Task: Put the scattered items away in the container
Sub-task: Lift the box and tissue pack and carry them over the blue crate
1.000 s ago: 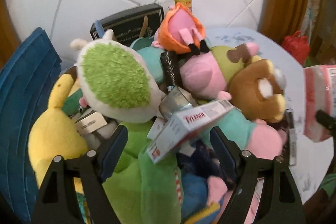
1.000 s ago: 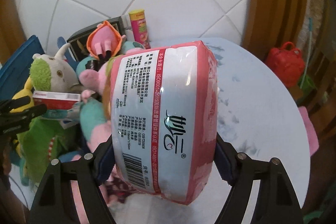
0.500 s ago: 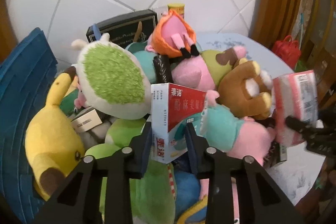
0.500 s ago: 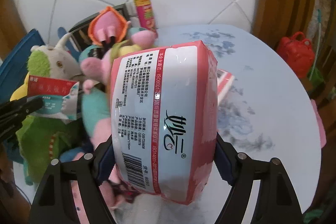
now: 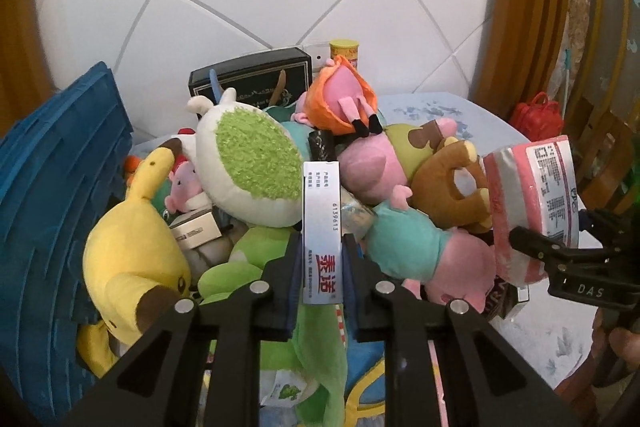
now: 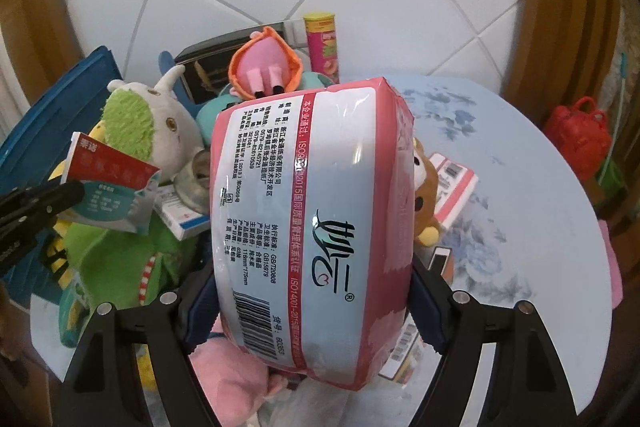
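My left gripper (image 5: 321,247) is shut on a slim white and red box (image 5: 321,203), held edge-on above a heap of plush toys (image 5: 248,155). The right wrist view shows that box (image 6: 112,183) at the left, in the left gripper (image 6: 44,203). My right gripper (image 6: 312,291) is shut on a large pink and blue tissue pack (image 6: 312,211), which hides much of the heap. That pack (image 5: 532,203) shows at the right of the left wrist view. A blue container (image 5: 52,207) stands left of the heap.
The toys lie on a round pale blue table (image 6: 520,187) against a white tiled wall. A black box (image 5: 252,83) and a yellow-lidded can (image 6: 322,47) stand behind them. Flat pink boxes (image 6: 456,183) lie beside a brown bear (image 5: 448,179). A red bag (image 6: 580,131) sits beyond the table.
My left gripper has closed on the white and red box and lifted it off the heap, now edge-on. The right gripper has shifted left over the toys with the tissue pack.
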The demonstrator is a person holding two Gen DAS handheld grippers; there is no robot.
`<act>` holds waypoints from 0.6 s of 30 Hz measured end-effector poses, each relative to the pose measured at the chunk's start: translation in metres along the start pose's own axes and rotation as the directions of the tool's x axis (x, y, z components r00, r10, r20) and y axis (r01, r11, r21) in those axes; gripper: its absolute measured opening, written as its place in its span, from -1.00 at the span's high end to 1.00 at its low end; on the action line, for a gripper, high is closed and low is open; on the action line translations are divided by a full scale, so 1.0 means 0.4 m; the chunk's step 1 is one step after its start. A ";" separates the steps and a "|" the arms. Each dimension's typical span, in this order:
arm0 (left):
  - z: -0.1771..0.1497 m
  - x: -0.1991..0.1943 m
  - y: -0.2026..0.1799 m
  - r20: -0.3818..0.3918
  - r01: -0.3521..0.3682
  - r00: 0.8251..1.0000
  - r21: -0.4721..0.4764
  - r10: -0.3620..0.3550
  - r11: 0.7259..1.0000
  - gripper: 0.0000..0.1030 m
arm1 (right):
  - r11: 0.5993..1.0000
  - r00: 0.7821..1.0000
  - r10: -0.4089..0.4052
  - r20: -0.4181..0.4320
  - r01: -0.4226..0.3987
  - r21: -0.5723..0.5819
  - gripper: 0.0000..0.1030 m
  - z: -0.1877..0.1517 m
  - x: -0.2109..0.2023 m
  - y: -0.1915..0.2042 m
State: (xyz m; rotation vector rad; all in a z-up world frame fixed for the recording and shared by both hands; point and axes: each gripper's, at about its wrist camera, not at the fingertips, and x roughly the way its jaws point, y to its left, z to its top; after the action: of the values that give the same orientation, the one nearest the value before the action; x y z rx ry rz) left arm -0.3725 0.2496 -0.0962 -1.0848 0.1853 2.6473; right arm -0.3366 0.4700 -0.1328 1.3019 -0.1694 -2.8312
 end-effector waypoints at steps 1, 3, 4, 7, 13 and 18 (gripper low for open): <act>0.002 -0.007 0.001 0.007 -0.001 1.000 -0.002 0.001 1.000 0.64 | 1.000 1.000 0.003 0.001 -0.003 -0.001 -0.56 -0.002 -0.002 0.003; 0.008 -0.021 0.002 0.022 -0.003 1.000 -0.006 0.004 1.000 0.65 | 1.000 1.000 0.009 0.008 -0.009 -0.008 -0.56 0.000 -0.009 0.008; 0.011 -0.031 0.003 0.031 -0.007 0.999 -0.009 0.007 1.000 0.65 | 1.000 1.000 0.012 0.011 -0.011 -0.011 -0.56 0.001 -0.013 0.010; 0.020 -0.057 0.006 0.057 -0.017 0.998 -0.013 0.018 1.000 0.65 | 0.999 0.999 0.023 0.027 -0.022 -0.023 -0.56 0.009 -0.024 0.022; 0.031 -0.113 0.031 0.105 -0.048 0.993 -0.033 0.051 0.998 0.65 | 0.997 0.997 0.050 0.066 -0.046 -0.057 -0.56 0.044 -0.051 0.063; 0.023 -0.157 0.067 0.130 -0.085 0.987 -0.055 0.092 0.995 0.65 | 0.993 0.992 0.076 0.098 -0.066 -0.101 -0.56 0.076 -0.076 0.120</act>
State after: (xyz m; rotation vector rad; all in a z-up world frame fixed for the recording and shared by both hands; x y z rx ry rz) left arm -0.3440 0.2132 -0.0450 -0.9312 0.1446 2.8057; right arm -0.3412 0.4270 -0.0851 1.1115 -0.0766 -2.8083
